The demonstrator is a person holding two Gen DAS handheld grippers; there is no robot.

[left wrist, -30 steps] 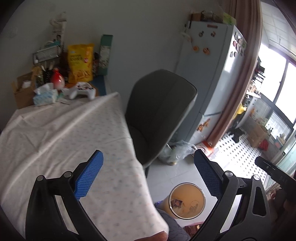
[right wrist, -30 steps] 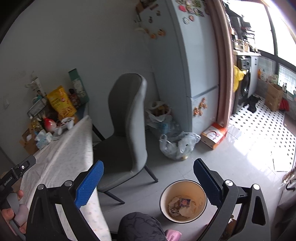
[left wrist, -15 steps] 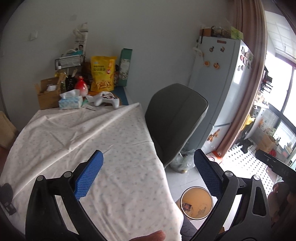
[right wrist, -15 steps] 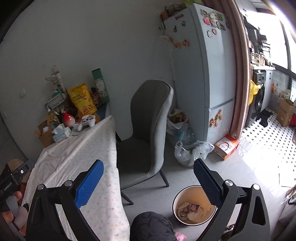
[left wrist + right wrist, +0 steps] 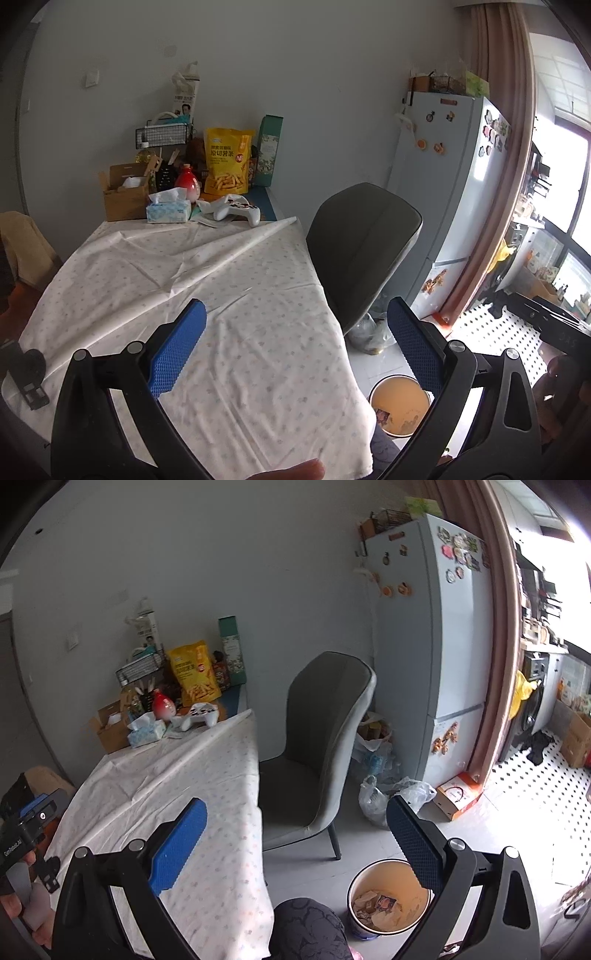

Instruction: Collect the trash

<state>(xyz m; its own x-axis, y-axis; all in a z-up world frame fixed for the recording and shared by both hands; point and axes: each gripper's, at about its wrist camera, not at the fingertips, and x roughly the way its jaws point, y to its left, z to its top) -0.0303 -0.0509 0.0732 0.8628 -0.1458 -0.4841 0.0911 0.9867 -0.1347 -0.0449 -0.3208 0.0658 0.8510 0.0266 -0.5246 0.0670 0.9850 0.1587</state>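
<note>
- A plain pale wall (image 5: 221, 554) fills the upper left and centre of the frame.
- A grey padded chair (image 5: 317, 746) stands mid-frame beside the cloth-covered table (image 5: 207, 775).
- A white fridge (image 5: 436, 657) with magnets rises right of centre, edged by a brownish curtain (image 5: 498, 664).
- Bright daylight washes the dotted floor tiles (image 5: 524, 812) at right.

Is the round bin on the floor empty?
No, the right wrist view shows the bin on the floor with crumpled papers and wrappers lying at its bottom.
</note>
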